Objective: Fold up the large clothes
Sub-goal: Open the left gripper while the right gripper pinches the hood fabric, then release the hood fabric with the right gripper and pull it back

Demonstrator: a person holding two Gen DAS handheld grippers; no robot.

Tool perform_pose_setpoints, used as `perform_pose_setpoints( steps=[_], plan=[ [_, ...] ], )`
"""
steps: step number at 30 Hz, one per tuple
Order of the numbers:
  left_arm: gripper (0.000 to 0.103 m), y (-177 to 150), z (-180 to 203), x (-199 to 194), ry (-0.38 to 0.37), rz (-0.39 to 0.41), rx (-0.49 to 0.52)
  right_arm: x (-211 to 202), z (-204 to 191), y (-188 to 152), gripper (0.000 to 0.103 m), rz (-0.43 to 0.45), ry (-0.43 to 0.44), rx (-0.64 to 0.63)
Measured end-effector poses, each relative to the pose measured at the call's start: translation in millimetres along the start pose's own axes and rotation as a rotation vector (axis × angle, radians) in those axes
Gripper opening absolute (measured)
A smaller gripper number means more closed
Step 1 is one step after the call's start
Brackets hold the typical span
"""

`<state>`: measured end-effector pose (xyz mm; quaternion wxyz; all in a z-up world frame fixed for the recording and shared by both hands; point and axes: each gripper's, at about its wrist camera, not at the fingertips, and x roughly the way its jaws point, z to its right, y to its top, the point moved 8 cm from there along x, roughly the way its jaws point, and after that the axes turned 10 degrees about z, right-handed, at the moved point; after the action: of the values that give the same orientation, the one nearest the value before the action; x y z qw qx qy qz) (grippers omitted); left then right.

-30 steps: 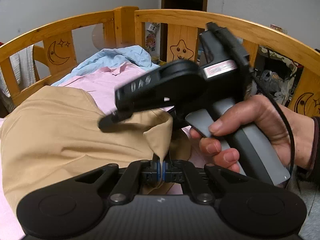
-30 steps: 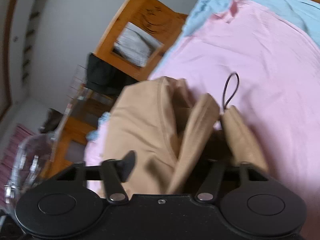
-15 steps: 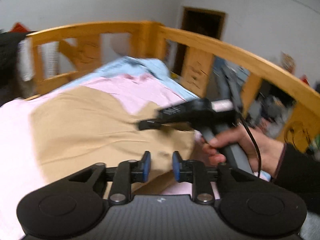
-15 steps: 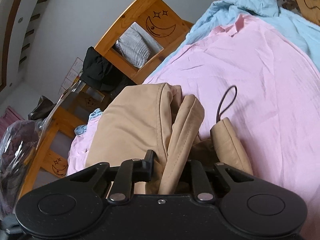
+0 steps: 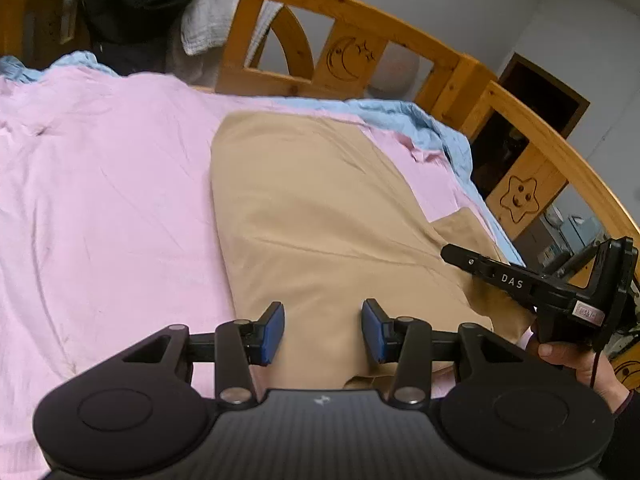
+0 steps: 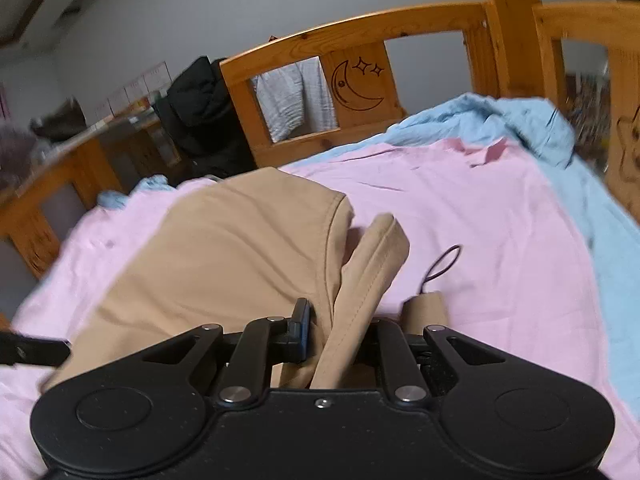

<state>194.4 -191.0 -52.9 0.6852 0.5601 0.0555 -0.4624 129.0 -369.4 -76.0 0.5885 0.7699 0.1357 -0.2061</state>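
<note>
A large tan garment (image 5: 320,216) lies flat on a pink sheet (image 5: 112,208) on the bed. My left gripper (image 5: 323,330) is open and empty, just above the garment's near edge. The right gripper shows in the left wrist view (image 5: 532,284) at the garment's right side, held in a hand. In the right wrist view my right gripper (image 6: 340,334) has its jaws partly apart around a folded tan edge (image 6: 360,292) of the garment (image 6: 224,256). Its right finger is hidden by fabric, so its grip is unclear. A dark cord loop (image 6: 442,266) lies beside it.
A wooden bed rail (image 5: 360,40) with moon and star cutouts rings the bed. A blue blanket (image 6: 540,128) is bunched along the far side. A black coat (image 5: 136,4) and a grey towel (image 6: 296,100) hang on the rail.
My left gripper has let go of the tan fabric, opened wide and swung left. The garment now lies flat. The right gripper has dropped lower with the folded edge between its jaws.
</note>
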Motion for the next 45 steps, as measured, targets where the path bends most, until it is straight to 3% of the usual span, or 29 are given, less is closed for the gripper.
perform_pose_setpoints(
  steps=[4, 8, 12, 14, 16, 18, 23, 27, 31, 38, 40, 41, 45],
  plan=[
    [0.046, -12, 5, 13, 0.004, -0.011, 0.011, 5, 0, -11, 0.014, 0.017, -0.039, -0.087],
    [0.047, -19, 6, 8, 0.019, -0.007, 0.047, 6, 2, -15, 0.017, 0.025, -0.053, -0.084],
    [0.046, -19, 3, 6, 0.025, -0.015, 0.031, -6, 7, -7, 0.037, 0.035, -0.107, -0.067],
    [0.046, -19, 4, 7, 0.031, -0.013, 0.029, -14, 8, 9, 0.038, 0.07, -0.143, -0.066],
    [0.047, -19, 5, 9, 0.035, -0.011, 0.027, -17, 5, 30, 0.043, 0.107, -0.158, -0.114],
    [0.047, -19, 7, 9, 0.041, -0.004, 0.03, -13, -5, 53, 0.056, 0.136, -0.141, -0.17],
    [0.046, -21, 8, 9, 0.046, 0.004, 0.03, 40, -62, 93, 0.054, 0.098, 0.104, -0.269],
    [0.046, -24, 6, 6, 0.04, 0.02, 0.034, 101, -112, 88, 0.047, 0.007, 0.266, -0.3],
    [0.046, -24, 4, 7, 0.041, 0.034, 0.022, 152, -137, 54, 0.045, -0.094, 0.266, -0.459],
    [0.046, -24, 3, 15, 0.04, 0.026, 0.043, 180, -132, 15, 0.044, -0.138, 0.243, -0.486],
    [0.046, -23, 5, 14, 0.031, 0.025, 0.056, 173, -131, 21, 0.043, -0.137, 0.245, -0.457],
    [0.046, -22, 5, 11, 0.022, 0.027, 0.059, 165, -127, 28, 0.038, -0.133, 0.237, -0.427],
    [0.046, -15, -1, -3, -0.012, 0.039, -0.013, 100, -108, 47, 0.039, -0.093, 0.223, -0.384]
  ],
)
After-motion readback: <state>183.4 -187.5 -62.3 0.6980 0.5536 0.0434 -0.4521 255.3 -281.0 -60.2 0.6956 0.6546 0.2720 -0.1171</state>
